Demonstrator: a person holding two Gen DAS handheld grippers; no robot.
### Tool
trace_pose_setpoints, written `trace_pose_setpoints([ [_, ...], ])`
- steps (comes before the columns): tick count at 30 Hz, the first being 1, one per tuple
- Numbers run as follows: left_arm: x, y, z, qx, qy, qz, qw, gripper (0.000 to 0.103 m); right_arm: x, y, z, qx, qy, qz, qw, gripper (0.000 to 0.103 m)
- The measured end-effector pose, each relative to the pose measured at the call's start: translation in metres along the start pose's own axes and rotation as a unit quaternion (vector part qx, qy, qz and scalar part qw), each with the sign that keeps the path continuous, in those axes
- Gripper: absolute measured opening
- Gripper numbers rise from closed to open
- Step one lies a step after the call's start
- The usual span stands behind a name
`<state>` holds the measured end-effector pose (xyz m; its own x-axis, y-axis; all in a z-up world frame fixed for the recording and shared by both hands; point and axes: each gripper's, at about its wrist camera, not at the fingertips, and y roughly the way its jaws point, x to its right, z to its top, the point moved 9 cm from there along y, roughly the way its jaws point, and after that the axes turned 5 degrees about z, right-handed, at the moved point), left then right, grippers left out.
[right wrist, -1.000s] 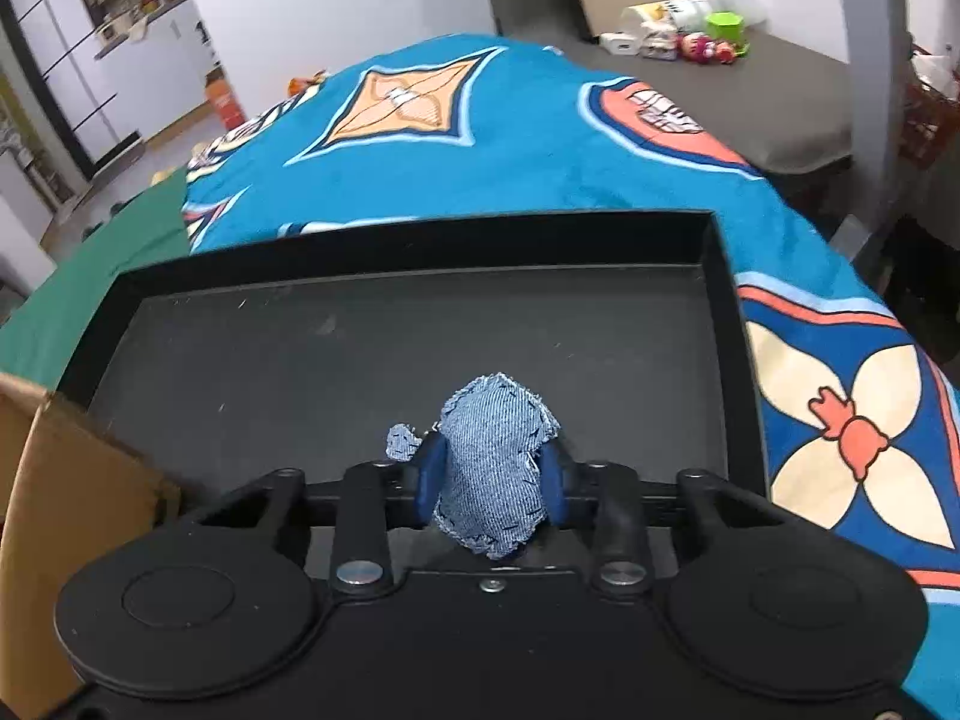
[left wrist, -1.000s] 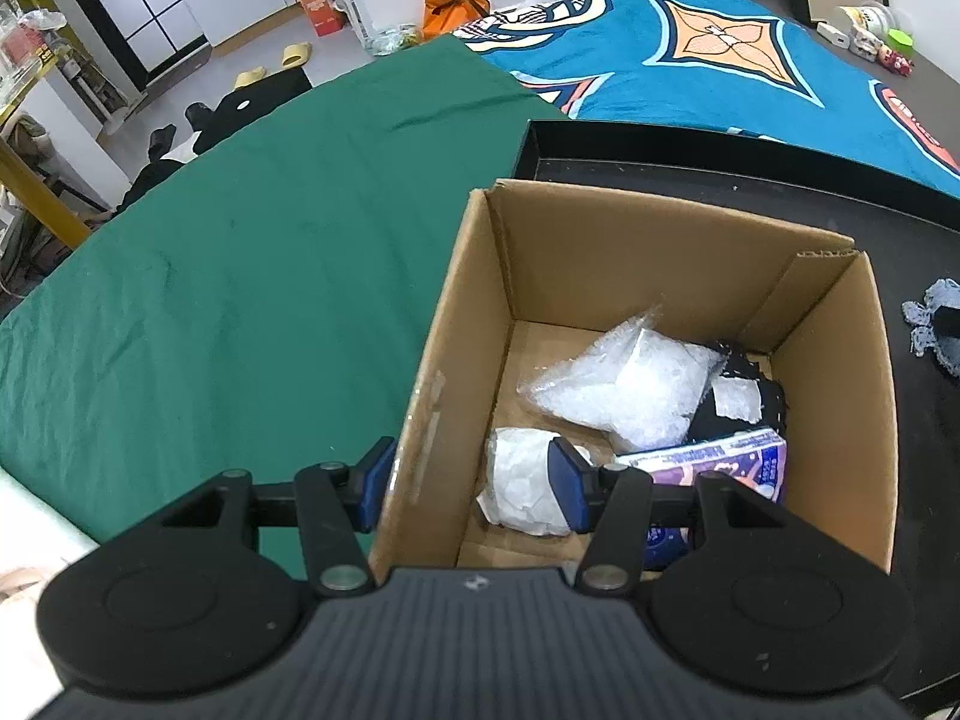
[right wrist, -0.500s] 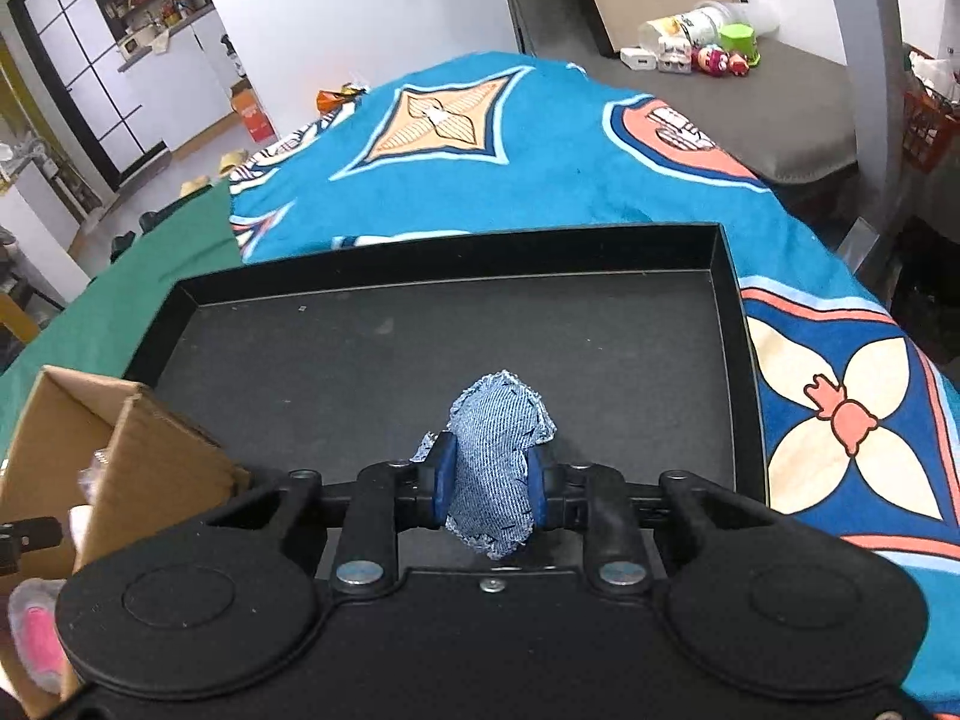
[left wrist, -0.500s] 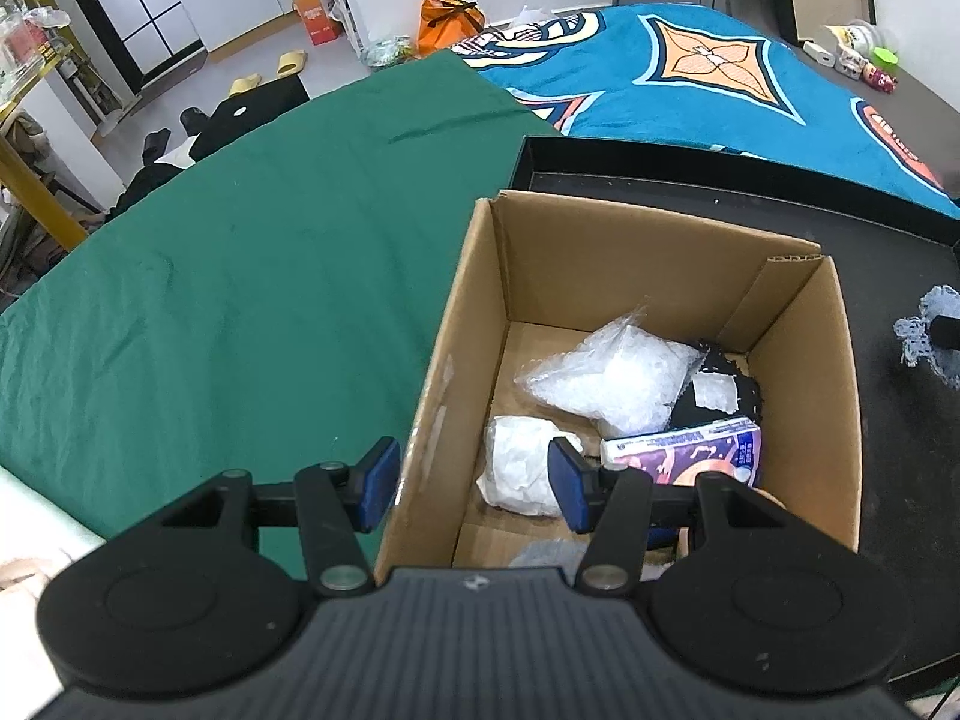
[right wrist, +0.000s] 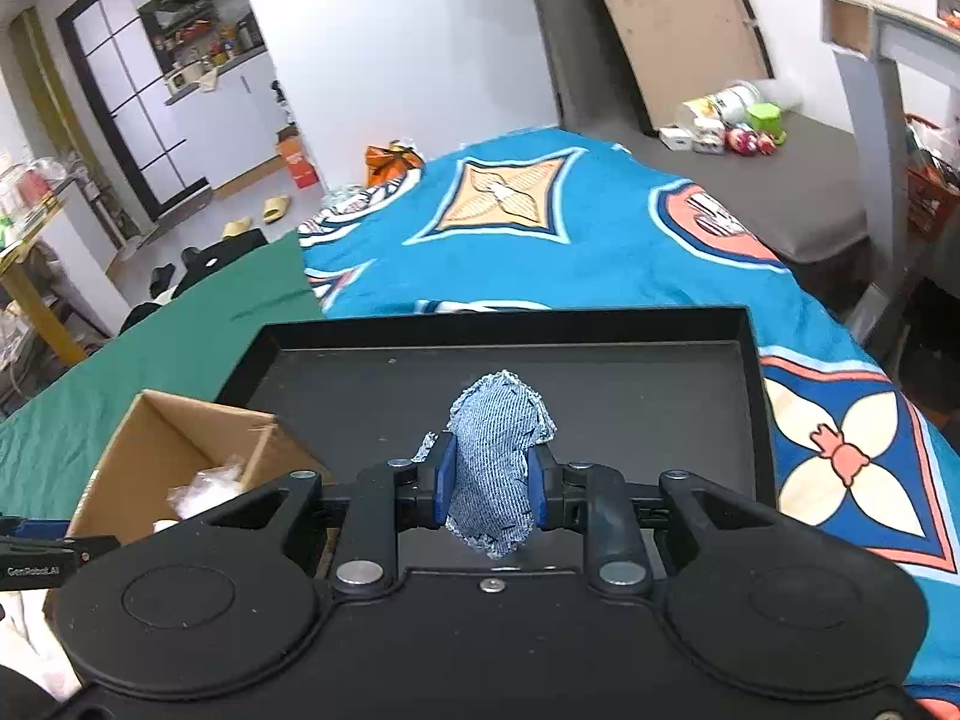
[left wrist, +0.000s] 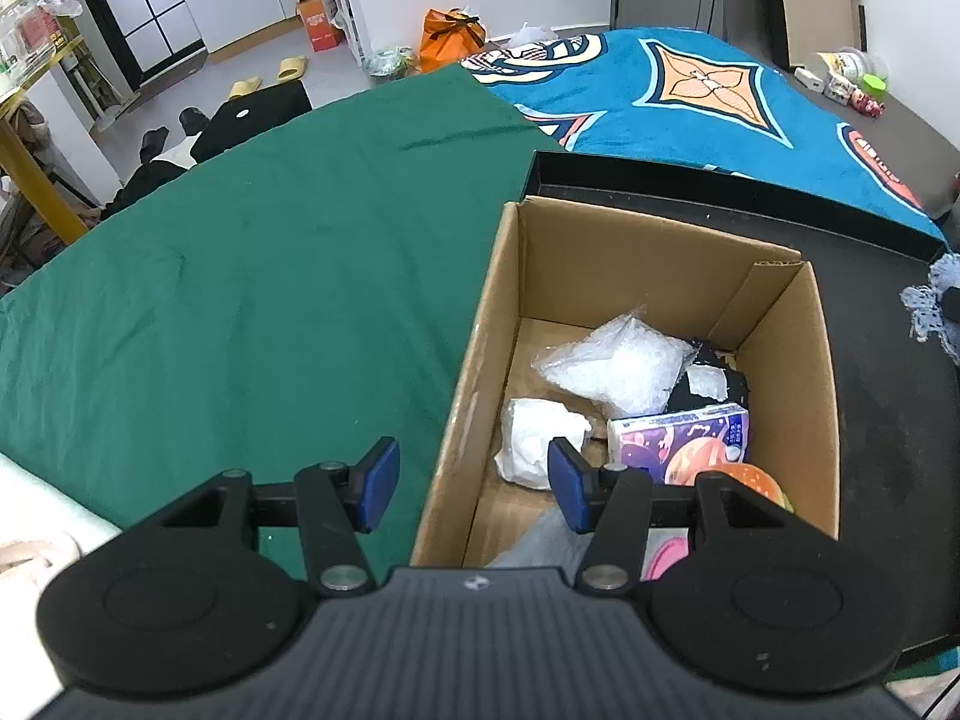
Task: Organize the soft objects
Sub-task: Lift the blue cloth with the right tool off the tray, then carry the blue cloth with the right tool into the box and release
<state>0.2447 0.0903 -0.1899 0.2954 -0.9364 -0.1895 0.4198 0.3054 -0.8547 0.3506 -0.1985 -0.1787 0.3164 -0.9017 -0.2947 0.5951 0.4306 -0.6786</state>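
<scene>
A blue denim cloth (right wrist: 495,468) is pinched between the pads of my right gripper (right wrist: 489,483), which is shut on it and holds it above the black tray (right wrist: 600,372). The same denim cloth (left wrist: 933,300) shows at the right edge of the left wrist view. An open cardboard box (left wrist: 624,264) stands on the tray's left end; it holds a clear plastic bag (left wrist: 618,369), a white wad (left wrist: 537,438), a purple tissue pack (left wrist: 684,441) and a burger-like toy (left wrist: 750,480). My left gripper (left wrist: 474,483) is open and straddles the box's left wall without touching it.
The tray (left wrist: 870,420) lies where a green cloth (left wrist: 270,276) meets a blue patterned blanket (left wrist: 690,96). The cardboard box (right wrist: 180,450) is at the lower left of the right wrist view. Small bottles and toys (right wrist: 726,126) stand on a grey surface far behind.
My right gripper has risen with the denim cloth, and the box has come into its view on the left. The left gripper has lifted slightly, so more of the box's contents show.
</scene>
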Motion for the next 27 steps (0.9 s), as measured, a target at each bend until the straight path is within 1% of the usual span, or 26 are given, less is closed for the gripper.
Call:
trace_pose_setpoints([
  [6, -0.009, -0.009, -0.005, 0.007, -0.006, -0.014, 0.9999, 0.053, -0.026, -0.01, 0.009, 0.018, -0.017, 0.019, 1.0, 0.024],
  [12, -0.019, -0.013, -0.01, 0.012, -0.014, -0.028, 0.9994, 0.053, -0.054, -0.018, 0.016, 0.026, -0.036, 0.041, 0.998, 0.024],
  [14, -0.022, -0.013, -0.012, 0.012, -0.019, -0.034, 0.9992, 0.05, -0.065, -0.02, 0.017, 0.029, -0.046, 0.047, 0.997, 0.024],
  [21, -0.028, -0.012, -0.019, 0.016, -0.028, -0.051, 0.9982, 0.047, -0.094, -0.025, 0.018, 0.028, -0.068, 0.067, 0.995, 0.024],
  [23, -0.03, -0.012, -0.021, 0.015, -0.034, -0.057, 0.9977, 0.043, -0.103, -0.027, 0.02, 0.029, -0.071, 0.074, 0.994, 0.025],
  [27, -0.032, -0.011, -0.026, 0.015, -0.037, -0.071, 0.9966, 0.04, -0.122, -0.029, 0.02, 0.031, -0.087, 0.084, 0.992, 0.025],
])
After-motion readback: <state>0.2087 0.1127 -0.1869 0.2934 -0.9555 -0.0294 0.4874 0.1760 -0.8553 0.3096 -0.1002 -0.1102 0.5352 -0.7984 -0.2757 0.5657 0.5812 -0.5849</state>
